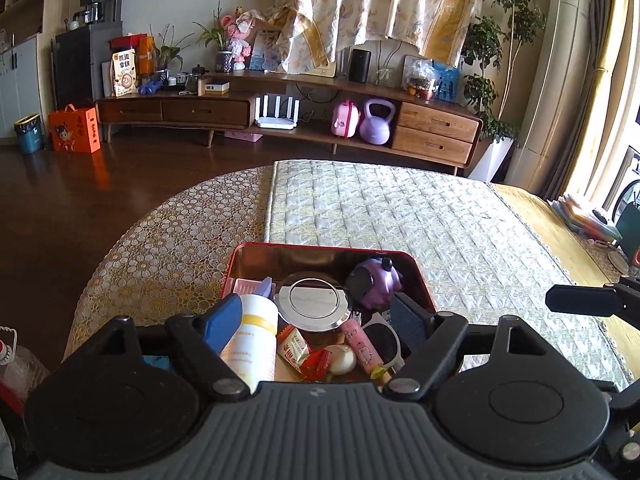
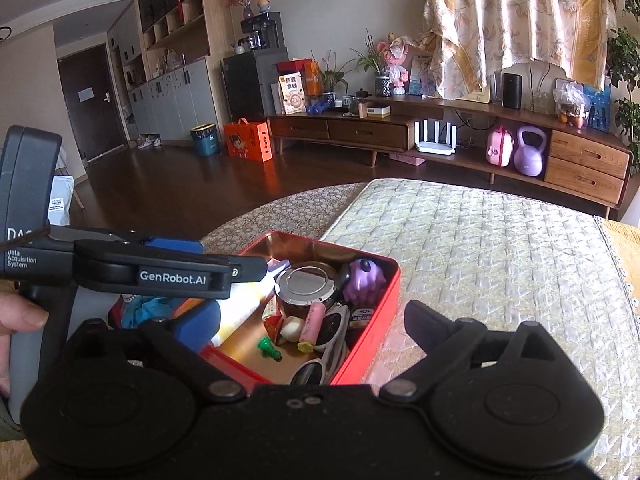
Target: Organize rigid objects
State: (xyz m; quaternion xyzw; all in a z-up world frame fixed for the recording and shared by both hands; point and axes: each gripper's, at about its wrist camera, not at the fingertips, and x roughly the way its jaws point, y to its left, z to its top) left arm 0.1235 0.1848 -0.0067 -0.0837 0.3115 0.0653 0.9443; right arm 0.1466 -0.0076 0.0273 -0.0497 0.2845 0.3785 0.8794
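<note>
Red tin tray (image 1: 416, 268): rectangular, rounded corners, glossy red outside, coppery metal inside. It sits on the desk (image 1: 460, 216), which is covered by a quilted pale mat with a diamond weave and, toward 9 o'clock, a lace cloth of small circles.

Contents, left wrist view:
- Round jar with mirrored metal lid (image 1: 314, 300), centre of the tray.
- Purple rounded toy figure (image 1: 380, 282), at 2 o'clock from the jar, close beside it.
- White cylindrical bottle with yellow band (image 1: 254, 340), lying at 8 o'clock from the jar.
- Pink ribbed flat piece (image 1: 246, 286), at 10 o'clock.
- Pink tube (image 1: 362, 346), printed sachet (image 1: 294, 350) and a pale rounded lump (image 1: 342, 359), all at 6 o'clock.
- White-framed sunglasses (image 1: 384, 340), dark lenses, at 4 o'clock.
- Small green peg (image 2: 269, 347), seen from the right wrist, on the tray floor.

Left claw (image 1: 318, 326): blue-padded fingers spread apart over the tray's near half, clamping nothing; the bottle lies just by the 9 o'clock finger.

Right claw (image 2: 308, 326): fingers spread wide, straddling the tray's near corner, gripping nothing.

A hand (image 2: 18, 320) shows at 9 o'clock in the right wrist view.
</note>
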